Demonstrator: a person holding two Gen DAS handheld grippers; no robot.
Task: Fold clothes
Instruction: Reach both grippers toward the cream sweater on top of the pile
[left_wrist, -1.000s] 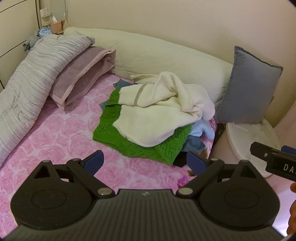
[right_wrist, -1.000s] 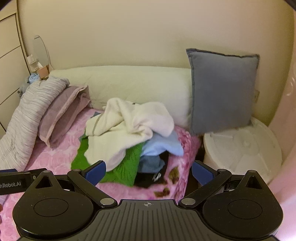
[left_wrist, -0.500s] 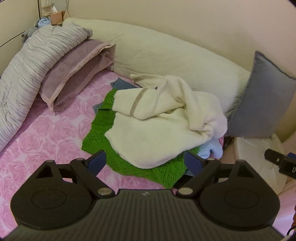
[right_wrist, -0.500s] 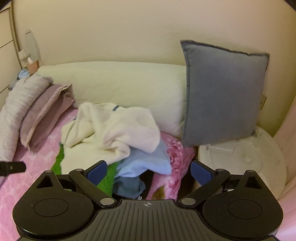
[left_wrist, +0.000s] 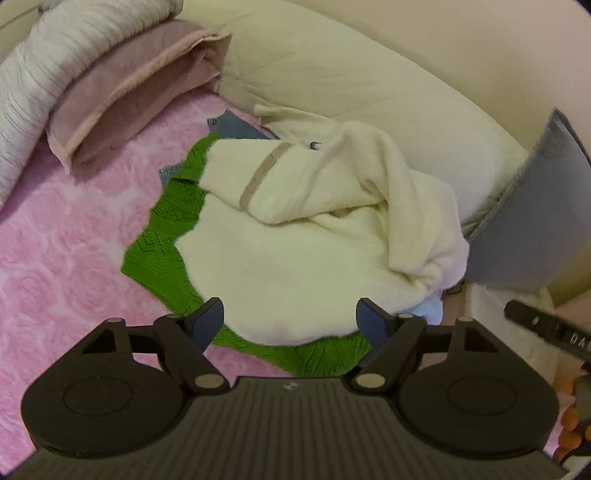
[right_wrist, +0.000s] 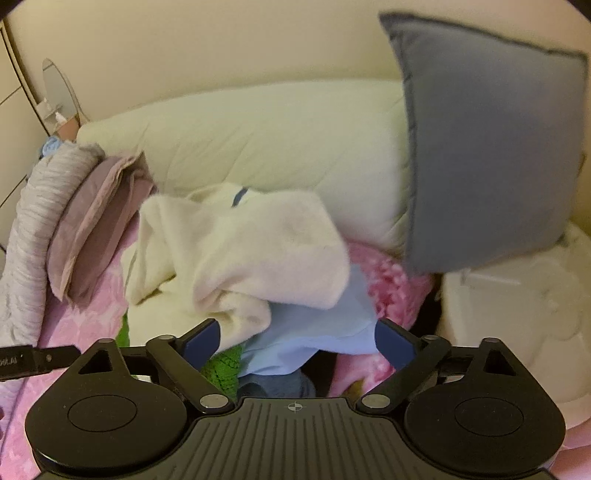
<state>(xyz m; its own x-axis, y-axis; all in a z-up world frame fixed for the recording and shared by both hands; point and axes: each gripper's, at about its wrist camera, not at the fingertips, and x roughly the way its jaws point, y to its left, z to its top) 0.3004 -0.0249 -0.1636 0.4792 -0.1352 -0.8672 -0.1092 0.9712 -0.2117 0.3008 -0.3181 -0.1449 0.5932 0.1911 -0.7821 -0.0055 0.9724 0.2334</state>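
Observation:
A pile of clothes lies on the pink bed. On top is a cream fleece garment (left_wrist: 303, 236) with a tan stripe, also in the right wrist view (right_wrist: 236, 251). Under it lie a green knit (left_wrist: 166, 243), a light blue garment (right_wrist: 317, 325) and some dark blue cloth. My left gripper (left_wrist: 290, 321) is open and empty, just above the cream garment's near edge. My right gripper (right_wrist: 297, 341) is open and empty, close over the light blue garment at the pile's right end.
A pink floral bedspread (left_wrist: 55, 258) covers the bed. A mauve pillow (left_wrist: 125, 88) and a grey striped duvet (left_wrist: 44, 74) lie at left. A long cream bolster (right_wrist: 266, 147) runs along the wall. A grey cushion (right_wrist: 491, 155) stands right, beside a white round unit (right_wrist: 517, 314).
Both grippers have moved forward and down toward the clothes pile, which now fills more of each view. Both stay open and empty.

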